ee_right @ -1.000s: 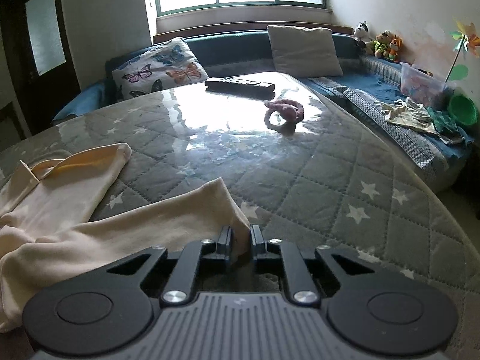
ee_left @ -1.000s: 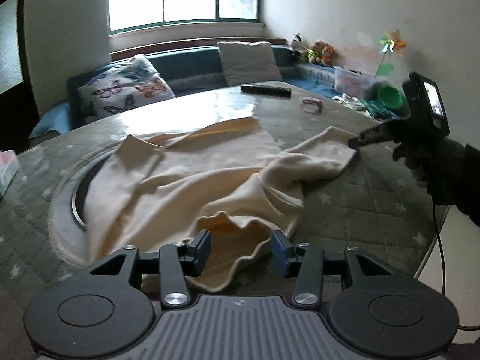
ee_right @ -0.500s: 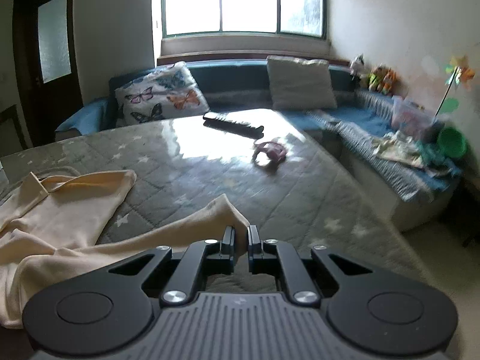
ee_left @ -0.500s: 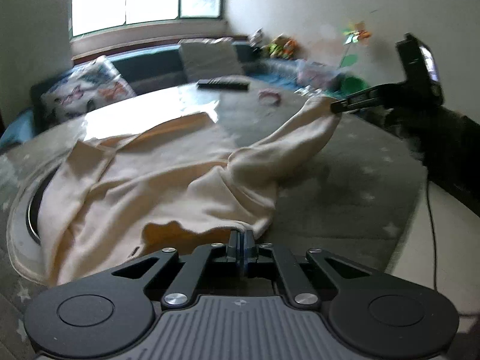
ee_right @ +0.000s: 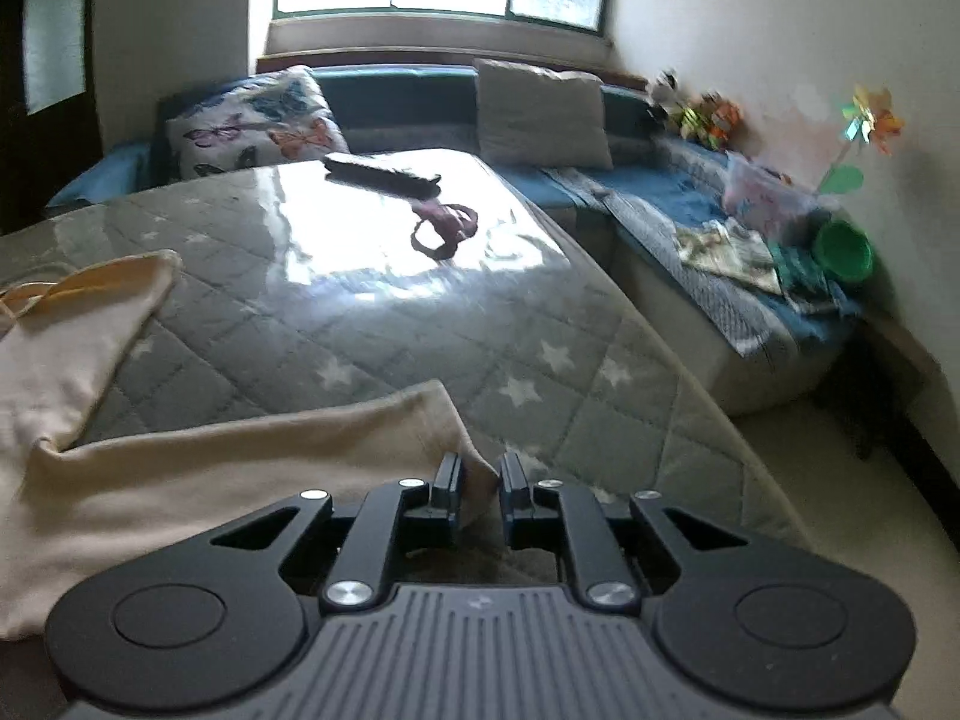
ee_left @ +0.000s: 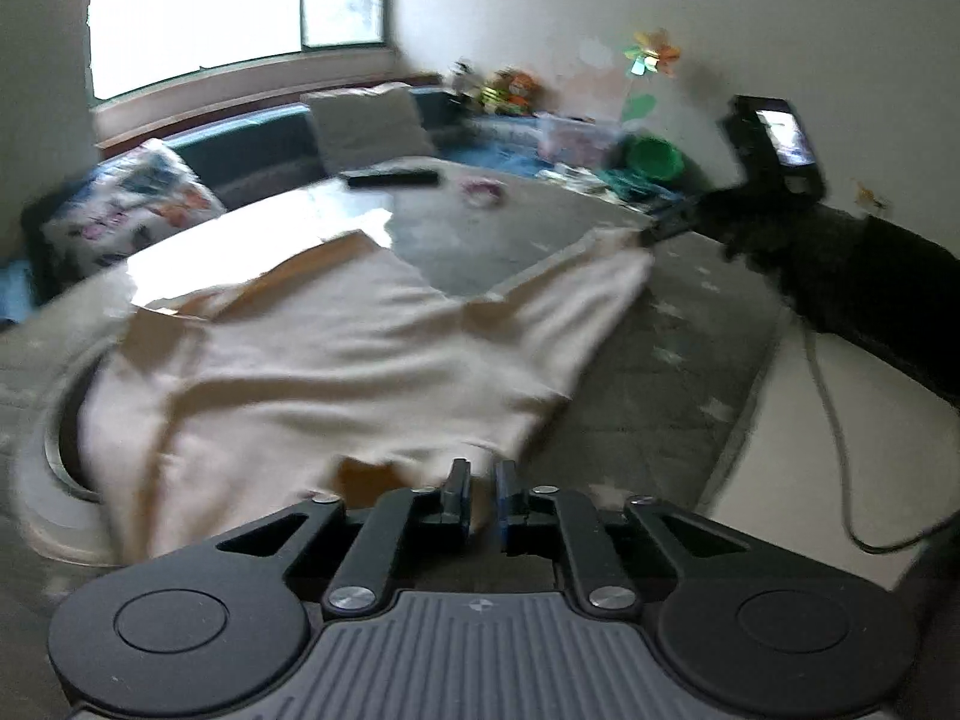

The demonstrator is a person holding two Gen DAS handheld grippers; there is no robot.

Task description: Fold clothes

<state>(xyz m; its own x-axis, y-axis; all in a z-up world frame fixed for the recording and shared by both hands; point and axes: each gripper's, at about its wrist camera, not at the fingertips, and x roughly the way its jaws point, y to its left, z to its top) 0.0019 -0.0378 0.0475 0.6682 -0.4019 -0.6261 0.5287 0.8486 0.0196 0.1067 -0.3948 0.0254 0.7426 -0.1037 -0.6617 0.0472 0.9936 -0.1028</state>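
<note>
A: Where is the shirt [ee_left: 360, 360]?
B: Spread on the table [ee_right: 420, 312]. Your left gripper [ee_left: 478, 495] and right gripper [ee_right: 480, 489] each pinch a near edge

A: Heavy?
B: I think it's soft, light, floppy. Hold corners

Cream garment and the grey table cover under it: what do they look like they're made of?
Cream garment: soft matte knit, likely cotton jersey; it drapes and creases loosely. Grey table cover: quilted fabric with stitched diamonds and white stars, apparently under a glossy clear sheet, since window light reflects off it.
</note>
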